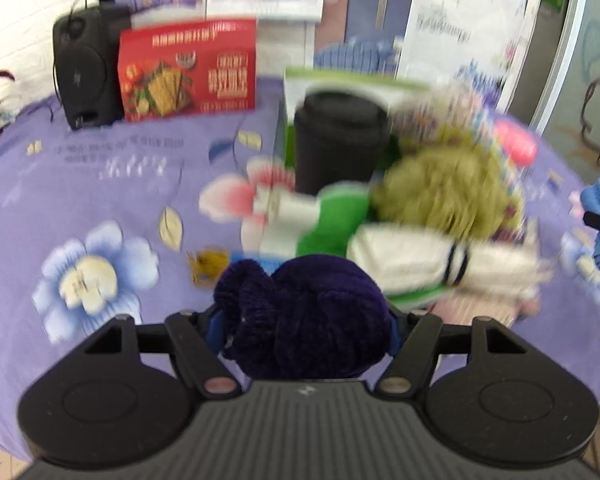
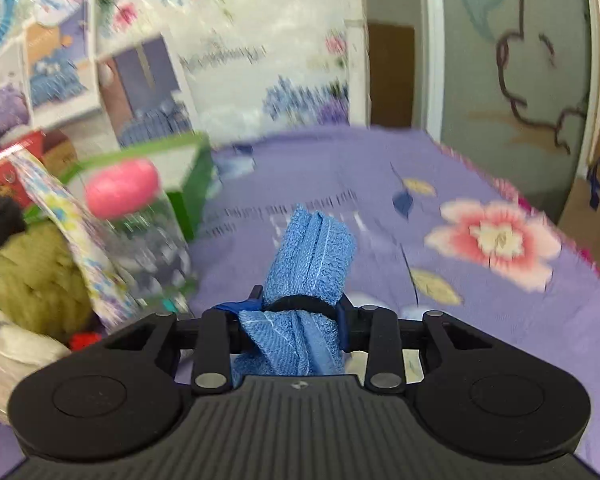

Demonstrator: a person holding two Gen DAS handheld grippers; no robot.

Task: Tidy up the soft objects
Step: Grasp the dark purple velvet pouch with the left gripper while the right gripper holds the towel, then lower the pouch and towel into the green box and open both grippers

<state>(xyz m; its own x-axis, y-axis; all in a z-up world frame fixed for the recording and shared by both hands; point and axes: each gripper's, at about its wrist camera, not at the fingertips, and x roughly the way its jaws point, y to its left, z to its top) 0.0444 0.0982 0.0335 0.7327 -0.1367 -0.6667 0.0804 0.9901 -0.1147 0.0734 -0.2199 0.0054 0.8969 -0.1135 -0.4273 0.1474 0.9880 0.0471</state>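
Note:
My left gripper (image 1: 302, 326) is shut on a dark purple chenille bundle (image 1: 304, 316), held just above the purple flowered cloth (image 1: 100, 168). Beyond it lie an olive-green fuzzy bundle (image 1: 444, 196), a white rolled cloth with dark stripes (image 1: 432, 260) and a green-and-white cloth (image 1: 320, 220). My right gripper (image 2: 300, 316) is shut on a blue rolled cloth (image 2: 312, 252) bound by a black band, lifted over the cloth-covered table (image 2: 380, 200). The olive bundle (image 2: 36, 280) and the white cloth (image 2: 12, 344) show at the left of the right wrist view. Both views are blurred.
A black cup (image 1: 340, 140) stands before a green-and-white box (image 1: 352, 80). A red printed box (image 1: 188, 68) and a black speaker (image 1: 84, 68) stand at the back left. A pink object (image 2: 120, 188) sits on a clear container by the box. A sliding door (image 2: 520, 80) is at right.

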